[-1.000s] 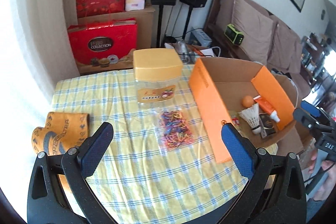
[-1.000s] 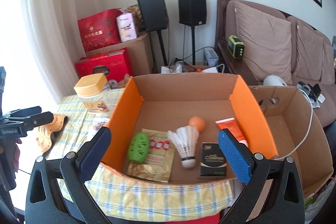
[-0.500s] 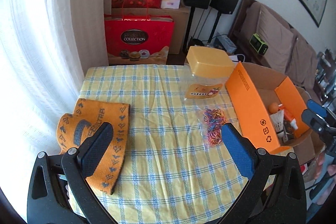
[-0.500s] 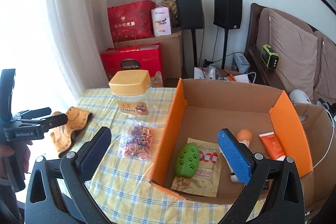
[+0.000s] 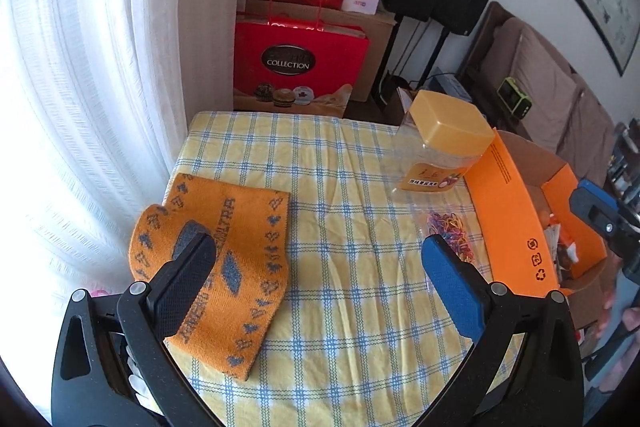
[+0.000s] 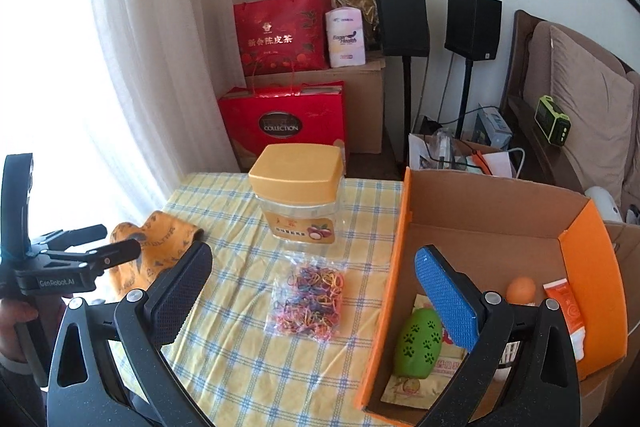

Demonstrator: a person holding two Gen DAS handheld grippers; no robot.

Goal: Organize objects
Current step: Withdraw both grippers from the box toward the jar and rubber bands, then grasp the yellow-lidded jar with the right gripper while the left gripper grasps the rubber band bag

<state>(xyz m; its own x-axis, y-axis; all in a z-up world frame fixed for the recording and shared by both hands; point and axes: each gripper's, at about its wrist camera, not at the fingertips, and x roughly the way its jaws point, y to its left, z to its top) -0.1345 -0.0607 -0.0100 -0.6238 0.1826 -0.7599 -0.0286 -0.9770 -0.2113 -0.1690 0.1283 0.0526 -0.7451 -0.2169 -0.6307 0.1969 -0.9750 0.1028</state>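
Observation:
An orange patterned cloth (image 5: 224, 259) lies at the table's left edge, also in the right wrist view (image 6: 160, 247). A clear jar with a yellow lid (image 5: 444, 147) (image 6: 298, 195) stands at the back. A bag of coloured rubber bands (image 5: 450, 231) (image 6: 310, 301) lies in front of it. An orange cardboard box (image 5: 516, 211) (image 6: 394, 283) on the right holds a green paw-print object (image 6: 418, 341), an orange ball (image 6: 520, 289) and a tube (image 6: 564, 313). My left gripper (image 5: 316, 271) is open above the cloth's right edge. My right gripper (image 6: 312, 291) is open above the rubber bands.
The table has a yellow checked cloth (image 5: 340, 187). A white curtain (image 5: 80, 87) hangs at the left. Red gift bags (image 5: 300, 67), cartons and black speakers (image 6: 402, 19) stand behind. A sofa (image 6: 580, 115) is at the right.
Both grippers have swung left. The left view now centres on the orange cloth. The right view has moved off the box interior onto the rubber bands and jar.

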